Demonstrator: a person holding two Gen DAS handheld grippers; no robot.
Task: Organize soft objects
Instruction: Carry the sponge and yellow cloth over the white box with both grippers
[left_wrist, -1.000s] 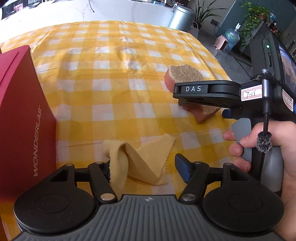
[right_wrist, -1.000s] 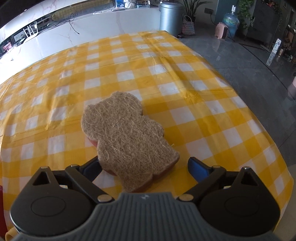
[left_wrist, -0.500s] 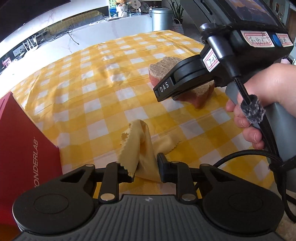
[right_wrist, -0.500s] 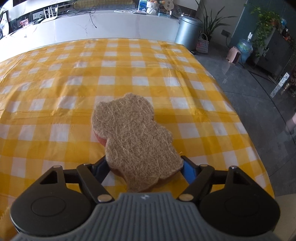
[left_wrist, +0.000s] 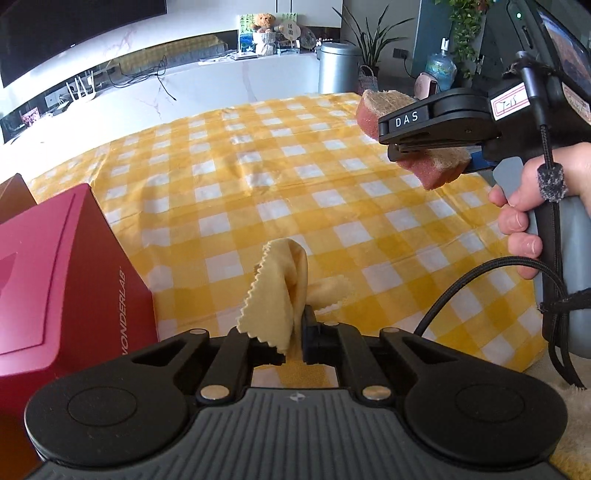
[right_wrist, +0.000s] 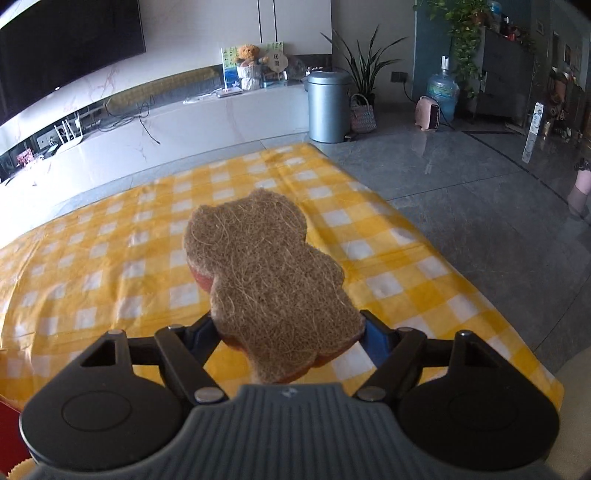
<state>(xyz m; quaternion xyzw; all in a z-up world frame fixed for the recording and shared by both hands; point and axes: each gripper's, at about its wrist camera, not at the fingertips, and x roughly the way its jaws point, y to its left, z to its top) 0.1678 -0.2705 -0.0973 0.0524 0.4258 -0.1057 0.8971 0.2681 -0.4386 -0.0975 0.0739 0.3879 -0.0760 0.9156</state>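
From the left wrist camera, the left gripper (left_wrist: 293, 341) is clamped tight on a small yellow cloth (left_wrist: 275, 291) with pinked, zigzag edges. The jaws bite a bunched fold near the middle, so one corner stands up in front of them while a loose flap droops toward the yellow checked tablecloth (left_wrist: 258, 192); whether that flap rests on the tablecloth I cannot tell. The cloth looks thin, limp and almost weightless. I would judge a pinch on a gathered fold safer than one on a single edge, which could slide out. A red box (left_wrist: 70, 273) sits just to the left, its near face printed with lettering, and looks a likely place to put things. Across the view, a hand (left_wrist: 532, 206) grips the handle of the right gripper (left_wrist: 436, 144), which carries a sponge (left_wrist: 434, 170) above the tablecloth.

From the right wrist camera, the right gripper (right_wrist: 290, 332) squeezes that bear-shaped sponge (right_wrist: 266, 280) across its lower end, blue pads pressed against both sides. The fibrous brown scouring face is up, with a pink foam layer beneath. The sponge sticks out forward without sagging, so it seems springy and light. Its rough face should resist slipping, and the foam probably yields under pressure. Holding the wide end looks sound.
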